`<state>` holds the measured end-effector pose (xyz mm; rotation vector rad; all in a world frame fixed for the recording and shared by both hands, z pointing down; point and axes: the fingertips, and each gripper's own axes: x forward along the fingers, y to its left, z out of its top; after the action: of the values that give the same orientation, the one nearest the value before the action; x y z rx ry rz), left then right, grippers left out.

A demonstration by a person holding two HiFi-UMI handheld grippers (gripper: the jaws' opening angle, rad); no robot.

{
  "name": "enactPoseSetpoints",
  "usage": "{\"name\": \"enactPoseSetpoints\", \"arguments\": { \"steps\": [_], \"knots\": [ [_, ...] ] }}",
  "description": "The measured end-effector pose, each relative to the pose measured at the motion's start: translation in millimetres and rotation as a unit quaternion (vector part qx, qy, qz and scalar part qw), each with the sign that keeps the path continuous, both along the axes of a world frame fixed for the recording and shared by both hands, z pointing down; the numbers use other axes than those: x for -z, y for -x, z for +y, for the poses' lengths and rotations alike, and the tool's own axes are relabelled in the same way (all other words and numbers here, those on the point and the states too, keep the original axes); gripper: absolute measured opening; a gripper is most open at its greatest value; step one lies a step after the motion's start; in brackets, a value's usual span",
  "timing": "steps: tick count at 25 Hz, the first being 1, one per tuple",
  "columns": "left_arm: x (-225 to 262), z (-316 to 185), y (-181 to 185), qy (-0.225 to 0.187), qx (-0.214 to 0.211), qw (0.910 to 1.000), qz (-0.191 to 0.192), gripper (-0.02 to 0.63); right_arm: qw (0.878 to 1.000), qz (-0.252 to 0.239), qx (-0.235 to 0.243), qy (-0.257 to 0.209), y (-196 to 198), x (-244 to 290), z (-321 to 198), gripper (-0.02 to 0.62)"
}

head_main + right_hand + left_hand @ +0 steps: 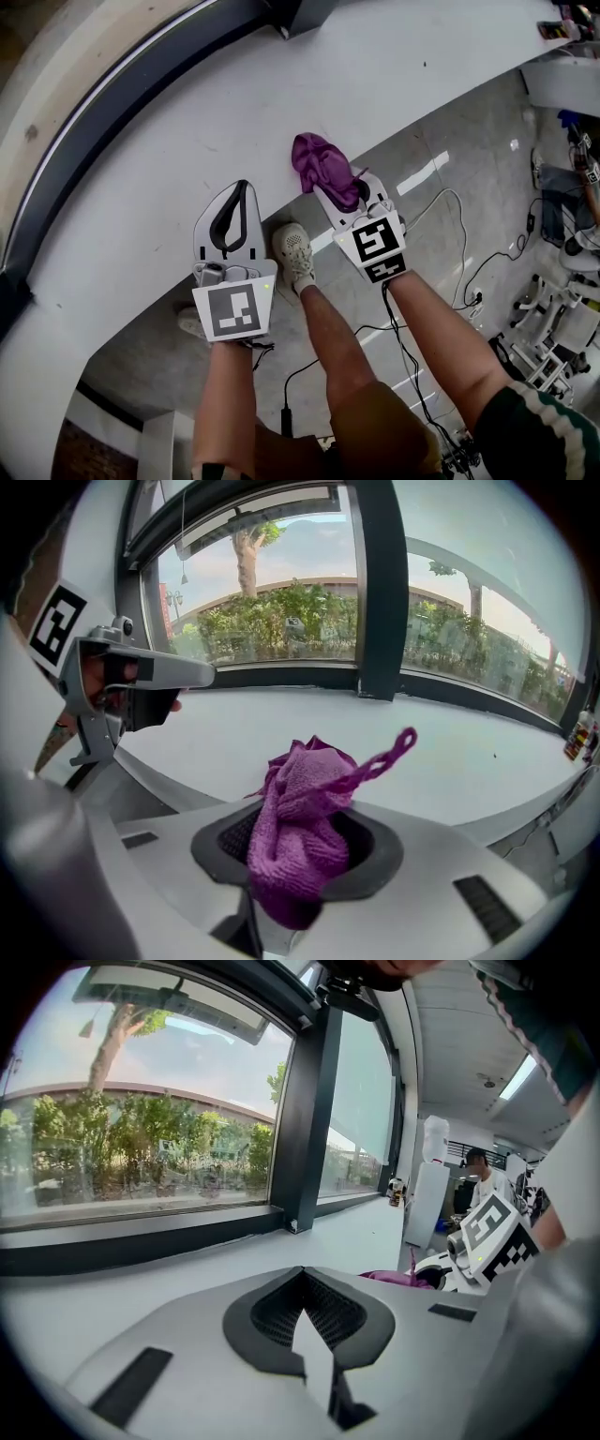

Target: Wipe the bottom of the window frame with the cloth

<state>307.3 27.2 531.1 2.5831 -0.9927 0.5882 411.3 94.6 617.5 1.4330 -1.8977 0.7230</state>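
A purple cloth (319,164) is bunched between the jaws of my right gripper (339,185), which is shut on it just over the near edge of the white sill (422,84). In the right gripper view the cloth (298,832) fills the jaws, and a loop of it sticks up to the right. My left gripper (242,192) hovers over the sill to the left, shut and holding nothing, its pads (272,1312) meeting at the tips. The dark bottom rail of the window frame (122,103) runs along the sill's far side, well away from both grippers (141,1246) (281,675).
A dark vertical mullion (309,1119) (380,592) stands on the frame ahead. Small items (562,23) sit at the sill's far right end. Below the sill edge are the person's legs, a shoe (295,253), cables (450,234) and equipment (562,328) on the floor.
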Motion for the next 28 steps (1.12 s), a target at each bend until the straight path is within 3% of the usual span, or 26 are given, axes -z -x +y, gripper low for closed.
{"name": "enactPoseSetpoints", "arguments": {
  "steps": [10, 28],
  "knots": [
    [5, -5, 38, 0.000, 0.029, 0.9996, -0.002, 0.006, 0.998, -0.009, 0.055, 0.012, 55, -2, -1, 0.150],
    [10, -3, 130, 0.004, 0.083, 0.9966, -0.003, 0.006, 0.995, -0.012, 0.100, 0.026, 143, -4, 0, 0.152]
  ]
}}
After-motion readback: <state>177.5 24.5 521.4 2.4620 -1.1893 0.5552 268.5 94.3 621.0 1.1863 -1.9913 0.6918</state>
